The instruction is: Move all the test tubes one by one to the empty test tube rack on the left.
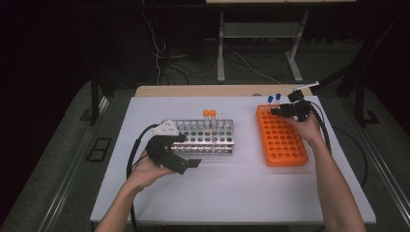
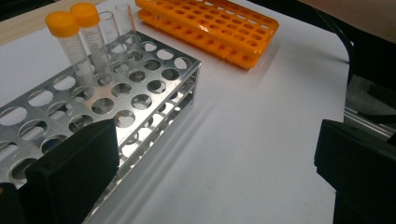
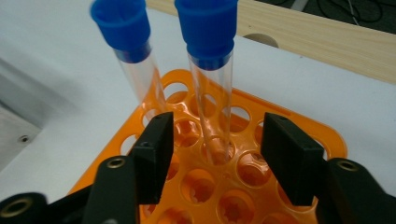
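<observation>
Right tool [image 3: 212, 154] brackets the nearer blue-capped tube [image 3: 212, 79] in the orange rack [image 3: 327, 135], upper centre of frame; its jaws are apart, pads not yet touching. I would centre the glass, then close gently. Left tool [image 2: 210, 182] stands open beside the metal rack [image 2: 140, 98].

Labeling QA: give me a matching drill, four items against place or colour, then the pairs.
1. orange rack
2. metal rack
3. blue-capped tubes
4. orange-capped tubes

A. stand at the silver rack's far edge
B. lies right of the silver rack in the high view
C. stand in the orange rack's far corner
D. silver, mostly empty holes

Pairs: 1-B, 2-D, 3-C, 4-A
</observation>
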Motion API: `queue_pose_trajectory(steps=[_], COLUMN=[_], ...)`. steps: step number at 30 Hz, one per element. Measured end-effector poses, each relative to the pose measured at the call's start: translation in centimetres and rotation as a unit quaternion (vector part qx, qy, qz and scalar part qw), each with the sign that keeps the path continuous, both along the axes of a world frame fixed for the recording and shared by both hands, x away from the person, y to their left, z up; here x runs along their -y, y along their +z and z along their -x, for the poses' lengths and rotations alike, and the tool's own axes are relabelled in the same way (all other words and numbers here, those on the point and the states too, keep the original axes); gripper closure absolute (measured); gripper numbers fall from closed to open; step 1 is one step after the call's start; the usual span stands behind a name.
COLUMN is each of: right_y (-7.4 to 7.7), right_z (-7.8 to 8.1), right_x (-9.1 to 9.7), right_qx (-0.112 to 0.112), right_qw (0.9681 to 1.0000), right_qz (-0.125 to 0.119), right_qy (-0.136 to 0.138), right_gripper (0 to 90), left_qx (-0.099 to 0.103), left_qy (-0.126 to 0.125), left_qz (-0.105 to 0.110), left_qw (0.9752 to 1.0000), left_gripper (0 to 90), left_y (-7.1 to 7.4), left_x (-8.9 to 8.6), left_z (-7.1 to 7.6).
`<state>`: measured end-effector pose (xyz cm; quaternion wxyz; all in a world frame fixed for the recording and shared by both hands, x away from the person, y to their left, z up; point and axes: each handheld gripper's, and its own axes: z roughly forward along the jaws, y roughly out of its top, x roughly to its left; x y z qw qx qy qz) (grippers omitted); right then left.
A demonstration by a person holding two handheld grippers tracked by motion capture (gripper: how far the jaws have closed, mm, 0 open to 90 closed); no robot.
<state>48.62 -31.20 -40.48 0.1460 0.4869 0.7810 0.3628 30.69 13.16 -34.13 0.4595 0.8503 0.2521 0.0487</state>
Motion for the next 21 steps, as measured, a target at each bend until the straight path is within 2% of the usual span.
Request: queue_pose_trajectory(steps=[4, 10, 21], right_y=[-0.3, 0.0, 1.7], right_z=[-0.2, 0.0, 0.7], right_x=[-0.4, -0.5, -0.6], right_qx=[0.006, 0.023, 0.049], right_qw=[0.9999, 0.9995, 0.9984], right_qz=[0.005, 0.01, 0.024], right_qy=[-0.013, -0.019, -0.01], right_gripper=[54.9, 75.1, 75.9], left_qx=[-0.001, 0.0, 0.001], left_qy=[0.001, 0.005, 0.007], left_qz=[0.0, 0.002, 0.002], left_qw=[1.0, 1.0, 1.0], left_gripper=[0.0, 0.0, 0.0], left_y=[-0.2, -0.3, -0.4], left_x=[-0.1, -0.2, -0.2], left_z=[0.2, 0.2, 0.0])
